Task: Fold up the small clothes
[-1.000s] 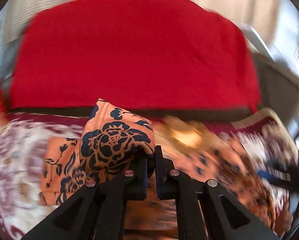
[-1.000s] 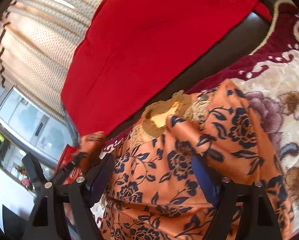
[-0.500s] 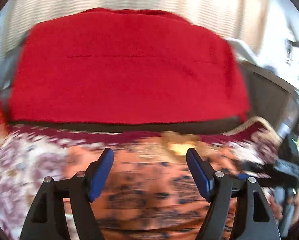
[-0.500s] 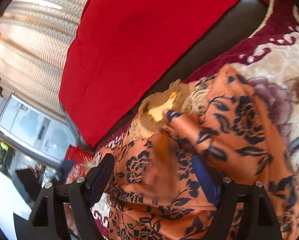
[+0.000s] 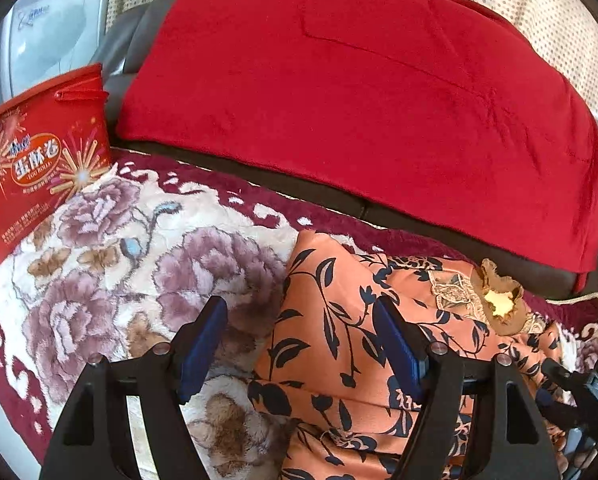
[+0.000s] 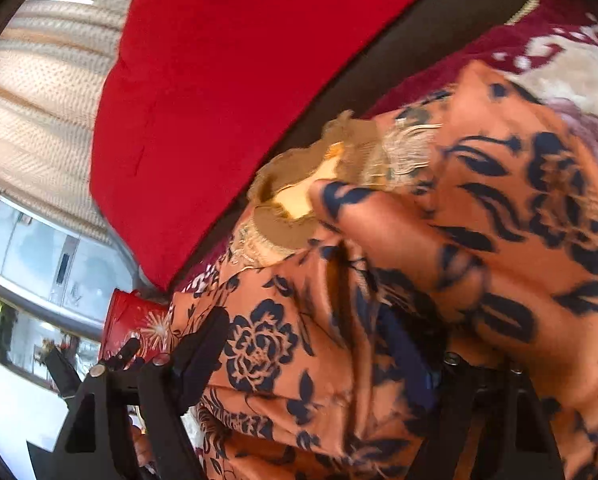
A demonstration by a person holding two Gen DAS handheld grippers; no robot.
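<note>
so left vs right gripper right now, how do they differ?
The left gripper has its fingers spread with nothing pinched: the orange floral garment edge and floral blanket lie below the gap. The right gripper is closing, with garment cloth bunched between its fingers. The left gripper's blue pads both show clearly; the right gripper's right finger is half buried in fabric. Both point down at the same garment.

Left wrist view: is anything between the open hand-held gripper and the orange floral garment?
Nothing visible. The left hand-held gripper stands open right over the left edge of the orange floral garment, which lies on the floral blanket. The red box sits well off to the left.
</note>
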